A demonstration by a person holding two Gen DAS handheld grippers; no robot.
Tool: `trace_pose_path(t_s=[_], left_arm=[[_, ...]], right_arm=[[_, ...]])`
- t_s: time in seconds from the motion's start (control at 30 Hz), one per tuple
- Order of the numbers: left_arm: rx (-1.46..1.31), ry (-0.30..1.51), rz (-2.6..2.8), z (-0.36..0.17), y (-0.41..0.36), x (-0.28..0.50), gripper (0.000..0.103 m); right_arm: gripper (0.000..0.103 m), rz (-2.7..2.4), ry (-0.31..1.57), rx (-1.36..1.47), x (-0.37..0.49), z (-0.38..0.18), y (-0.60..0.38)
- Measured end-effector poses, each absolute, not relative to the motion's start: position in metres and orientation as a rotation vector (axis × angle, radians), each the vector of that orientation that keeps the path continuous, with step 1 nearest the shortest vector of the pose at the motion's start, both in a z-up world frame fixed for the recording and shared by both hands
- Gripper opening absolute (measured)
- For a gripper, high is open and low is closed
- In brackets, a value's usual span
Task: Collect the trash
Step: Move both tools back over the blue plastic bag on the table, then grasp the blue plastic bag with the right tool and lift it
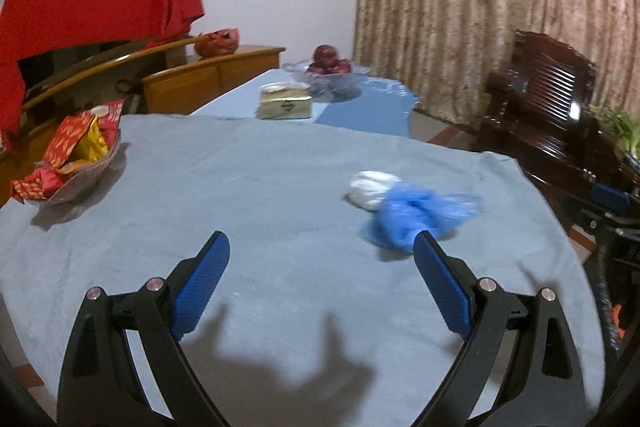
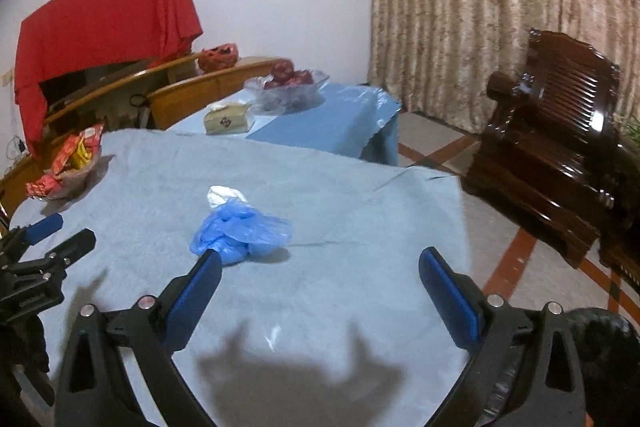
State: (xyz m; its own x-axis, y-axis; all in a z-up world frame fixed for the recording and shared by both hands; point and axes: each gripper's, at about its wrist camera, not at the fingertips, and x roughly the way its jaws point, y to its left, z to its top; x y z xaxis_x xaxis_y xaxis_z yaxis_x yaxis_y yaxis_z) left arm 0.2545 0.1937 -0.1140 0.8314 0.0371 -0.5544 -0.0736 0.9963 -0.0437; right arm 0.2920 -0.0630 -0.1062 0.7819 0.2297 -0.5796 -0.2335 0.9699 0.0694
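- Both views motion-blurred; blue plastic bag (image 1: 416, 217) (image 2: 240, 231) smeared, its folds unreadable.
- White crumpled wad (image 1: 370, 189) (image 2: 224, 195) touching the bag's far side, half hidden behind it in the right view.
- Both pieces lying mid-bench on the grey-blue cloth of the bench (image 1: 256, 187) (image 2: 340, 211).
- Left claw (image 1: 321, 247) spread wide, empty; right finger (image 1: 440, 279) overlapping the bag's near edge.
- Right claw (image 2: 320, 259) likewise splayed, grasping nothing; bag just beyond its left finger (image 2: 196, 291).
- Left claw (image 2: 48, 239) cut off at the right view's edge.
- Snack wrappers in a bowl (image 1: 80, 183) (image 2: 70, 183): red and yellow print, illegible.
- Tissue box (image 1: 285, 103) (image 2: 228, 123): dark emblem, no readable text.
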Motion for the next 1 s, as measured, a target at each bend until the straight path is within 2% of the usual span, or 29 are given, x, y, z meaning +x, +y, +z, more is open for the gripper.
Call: trace_pose_path(t_s=[0.33,0.73,0.83,0.9,1.0], left_arm=[[-0.071,0.624,0.111,-0.147,0.237,0.293,0.091],[-0.080,0.653,0.138,-0.164,0.259,0.317,0.091],[-0.079,0.658,0.137,-0.167,0.259,0.320,0.091],[-0.076,0.661,0.134,-0.167,0.257,0.321,0.091],[-0.078,0.661,0.121,-0.166,0.251,0.323,0.091]], right_arm=[[0.097,0.323,0.712,-0.030,0.354,-0.150,0.008],[0.097,0.372,0.794,-0.056,0.386,-0.181,0.041],[0.082,0.412,0.813,-0.043,0.382,-0.185,0.039],[0.063,0.437,0.836,-0.030,0.382,-0.188,0.038],[0.053,0.472,0.848,-0.010,0.381,-0.188,0.034]])
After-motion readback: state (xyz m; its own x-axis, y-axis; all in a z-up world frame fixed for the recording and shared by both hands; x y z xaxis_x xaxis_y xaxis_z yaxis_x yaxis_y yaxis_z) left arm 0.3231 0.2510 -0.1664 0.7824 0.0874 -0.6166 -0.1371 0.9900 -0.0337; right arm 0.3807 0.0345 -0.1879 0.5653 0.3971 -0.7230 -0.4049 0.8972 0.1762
